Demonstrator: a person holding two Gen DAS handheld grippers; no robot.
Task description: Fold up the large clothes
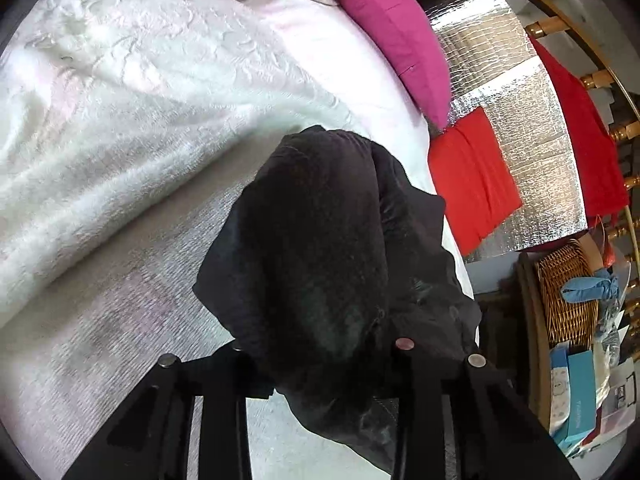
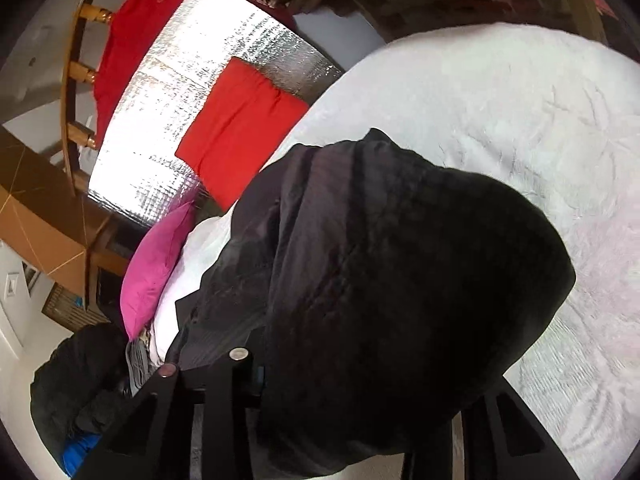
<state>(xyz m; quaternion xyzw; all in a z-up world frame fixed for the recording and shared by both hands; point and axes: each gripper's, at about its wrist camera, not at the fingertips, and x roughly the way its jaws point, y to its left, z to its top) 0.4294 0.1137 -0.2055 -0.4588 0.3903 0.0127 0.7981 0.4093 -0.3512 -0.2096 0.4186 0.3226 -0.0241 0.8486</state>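
A large black garment (image 1: 332,248) hangs bunched over my left gripper (image 1: 324,364), which is shut on its cloth above the bed. The same black garment (image 2: 392,280) drapes over my right gripper (image 2: 360,384), which is shut on it too; the cloth hides the right fingertips. Below lies a white fluffy blanket (image 1: 120,112) on the bed, also in the right wrist view (image 2: 520,128).
A magenta pillow (image 1: 392,36) and a red cushion (image 1: 472,184) lie by a silver foil mat (image 1: 532,128). A wicker basket (image 1: 568,292) and boxes (image 1: 576,392) stand at the right. A dark heap of clothes (image 2: 80,380) lies at lower left.
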